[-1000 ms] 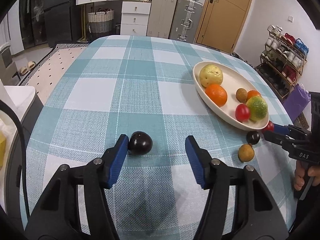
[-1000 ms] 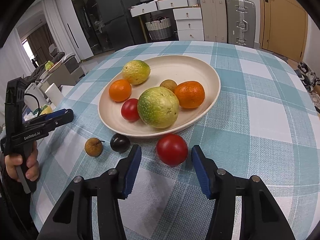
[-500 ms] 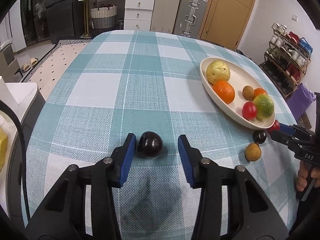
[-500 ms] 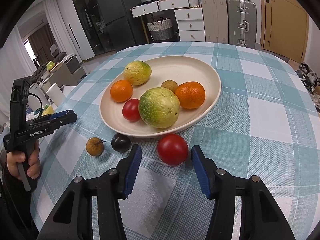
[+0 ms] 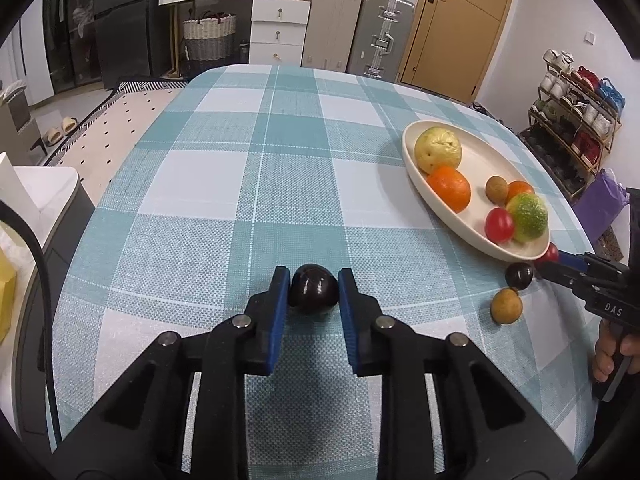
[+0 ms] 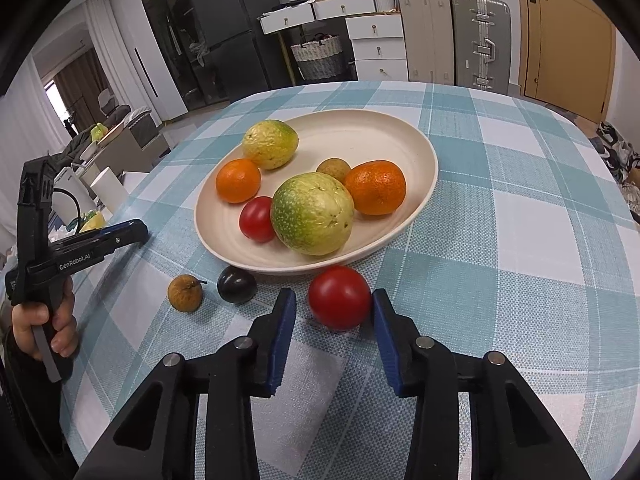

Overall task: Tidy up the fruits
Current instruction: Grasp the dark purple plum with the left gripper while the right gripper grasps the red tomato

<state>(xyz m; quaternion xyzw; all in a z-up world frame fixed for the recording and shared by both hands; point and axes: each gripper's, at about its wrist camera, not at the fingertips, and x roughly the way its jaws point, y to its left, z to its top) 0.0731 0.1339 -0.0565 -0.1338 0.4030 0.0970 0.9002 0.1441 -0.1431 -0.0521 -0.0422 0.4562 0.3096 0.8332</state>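
Left gripper (image 5: 313,285), low centre of its frame, has just closed on the dark plum (image 5: 313,293), pads touching both sides; it sits at the fingertips only, so the round, slick fruit could squirt out on the lift. Right gripper (image 6: 334,304) has been closing around the tomato (image 6: 339,297) by the plate (image 6: 412,216) rim; right pad touches, left shows a gap, so a one-sided push could roll it away. Contact under either fruit is hidden; the tomato is nearly blocked in the left view.
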